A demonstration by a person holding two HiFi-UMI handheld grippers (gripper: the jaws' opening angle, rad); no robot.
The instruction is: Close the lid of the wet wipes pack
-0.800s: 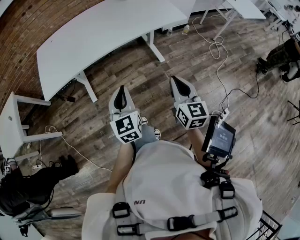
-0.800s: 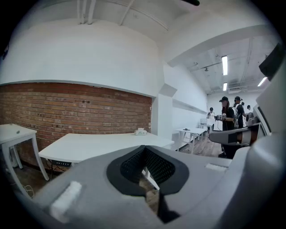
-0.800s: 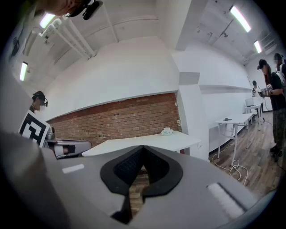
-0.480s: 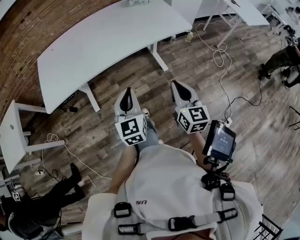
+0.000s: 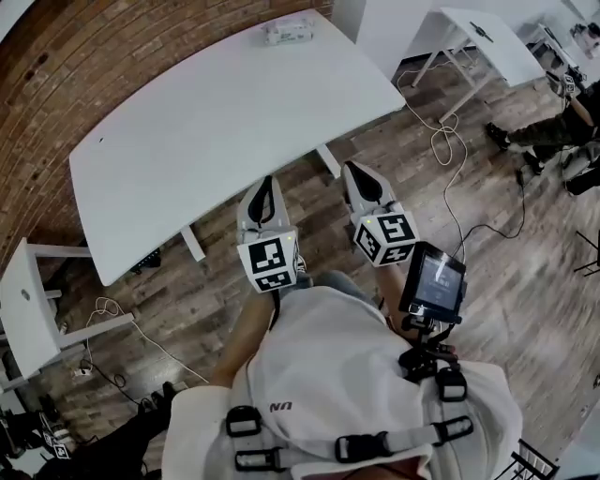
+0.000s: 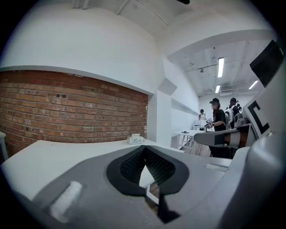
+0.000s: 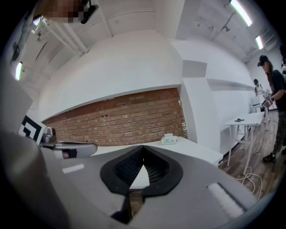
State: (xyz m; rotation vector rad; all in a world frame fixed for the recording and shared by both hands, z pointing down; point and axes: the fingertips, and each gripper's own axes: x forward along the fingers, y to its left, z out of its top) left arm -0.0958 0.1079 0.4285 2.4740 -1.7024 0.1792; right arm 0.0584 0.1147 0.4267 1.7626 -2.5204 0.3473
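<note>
The wet wipes pack [image 5: 289, 31] lies at the far edge of the white table [image 5: 216, 131], close to the brick wall [image 5: 66, 66] and well apart from both grippers. In the head view the left gripper [image 5: 266, 186] and the right gripper [image 5: 362, 178] are held side by side over the wooden floor [image 5: 216, 281]. They point at the table's curved near edge: the left tip overlaps that edge, and the right tip stops short of it. Open floor runs to the right of the table, crossed by a cable [image 5: 448, 141]. A second white table [image 5: 478, 28] stands beyond that, and a small table [image 5: 19, 328] stands at the far left.

The gripper views show what the head view does not. The left gripper's [image 6: 144, 150] jaws are together, tips meeting, with nothing between them. The pack [image 6: 135, 139] sits just above the tips and slightly left, small against the wall [image 6: 67, 107] (too small to tell how its lid stands). The right gripper [image 7: 143, 149] is the same — jaws closed on each other and empty. From that view the pack [image 7: 169, 139] lies a little right of the jaws' line, near the table's right-hand end.

Each gripper view also catches the other gripper's body at its side, and people [image 6: 217, 117] standing by the tables beyond.
</note>
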